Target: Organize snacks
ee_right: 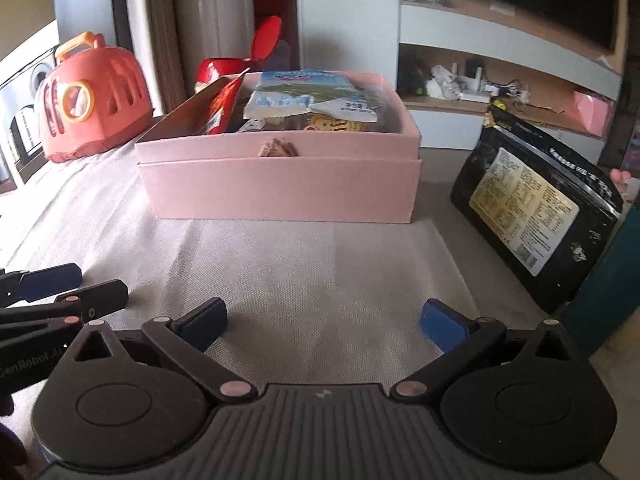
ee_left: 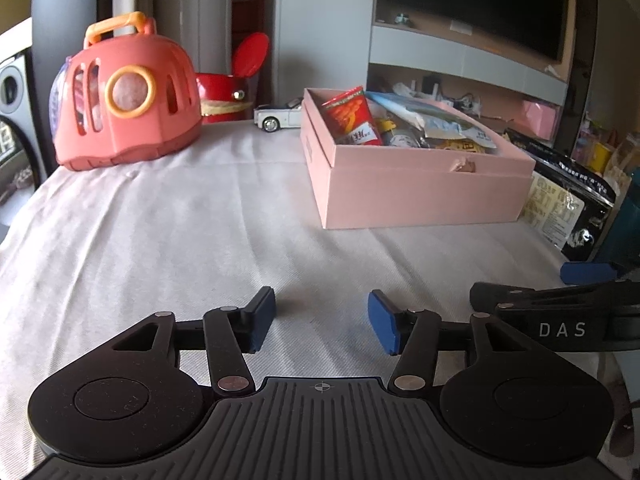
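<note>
Most snacks already sit in the pink box (ee_right: 280, 184) on the cloth (ee_left: 160, 220): a red packet (ee_right: 218, 110), a white-blue bag (ee_right: 308, 96) and smaller items you cannot identify from here. One black bag (ee_right: 536, 216) remains outside, standing near the box's right side, probably the last item to stow. Your left gripper (ee_left: 322, 320) and right gripper (ee_right: 322, 326) both hover low over bare cloth, jaws spread wide, holding nothing.

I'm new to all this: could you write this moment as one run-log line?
left hand-held gripper: open, empty | right hand-held gripper: open, empty | pink box: full of snacks | black bag: outside box
</note>
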A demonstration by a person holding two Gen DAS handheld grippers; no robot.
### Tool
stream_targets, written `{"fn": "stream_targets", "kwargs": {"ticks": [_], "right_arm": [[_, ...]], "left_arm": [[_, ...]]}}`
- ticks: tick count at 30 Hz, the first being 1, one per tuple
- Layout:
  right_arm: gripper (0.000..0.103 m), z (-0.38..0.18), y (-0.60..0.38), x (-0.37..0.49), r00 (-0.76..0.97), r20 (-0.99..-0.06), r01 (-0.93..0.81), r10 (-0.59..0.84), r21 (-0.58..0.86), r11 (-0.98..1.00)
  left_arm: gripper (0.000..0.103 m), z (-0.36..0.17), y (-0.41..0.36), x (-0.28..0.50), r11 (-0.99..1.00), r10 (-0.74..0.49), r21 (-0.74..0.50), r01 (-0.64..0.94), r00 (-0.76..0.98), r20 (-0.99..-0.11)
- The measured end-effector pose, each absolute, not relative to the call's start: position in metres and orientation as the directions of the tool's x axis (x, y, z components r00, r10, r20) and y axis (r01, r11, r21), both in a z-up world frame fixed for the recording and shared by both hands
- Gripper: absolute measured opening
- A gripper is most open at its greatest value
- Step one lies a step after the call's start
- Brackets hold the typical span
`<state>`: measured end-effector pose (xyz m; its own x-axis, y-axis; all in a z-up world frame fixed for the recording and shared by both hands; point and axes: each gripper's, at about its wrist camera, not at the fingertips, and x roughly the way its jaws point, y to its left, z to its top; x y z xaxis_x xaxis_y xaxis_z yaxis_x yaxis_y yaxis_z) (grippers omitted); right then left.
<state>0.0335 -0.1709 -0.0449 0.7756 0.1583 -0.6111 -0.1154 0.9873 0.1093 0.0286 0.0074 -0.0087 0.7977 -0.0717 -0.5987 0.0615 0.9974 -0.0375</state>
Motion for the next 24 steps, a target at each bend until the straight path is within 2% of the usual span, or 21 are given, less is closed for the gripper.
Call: {"fn": "stream_targets", "kwargs": {"ticks": [11,24], "right_arm": [[0.103,-0.0480,-0.1698,0.0308,0.799,-0.587,-0.076,0.128,0.113,0.991],[0.103,-0.0478,-0.1696,0.0305,0.798,-0.585,-0.091,0.141,0.115,0.989]], "left_arm": [[0.062,-0.0095,0.0009,0.0305,0.998,-0.052,0.000,0.065,0.795,-0.604],[0.062,-0.0092,0.0043,0.0311,0.998,-0.066,-0.029,0.061,0.796,-0.602]]}}
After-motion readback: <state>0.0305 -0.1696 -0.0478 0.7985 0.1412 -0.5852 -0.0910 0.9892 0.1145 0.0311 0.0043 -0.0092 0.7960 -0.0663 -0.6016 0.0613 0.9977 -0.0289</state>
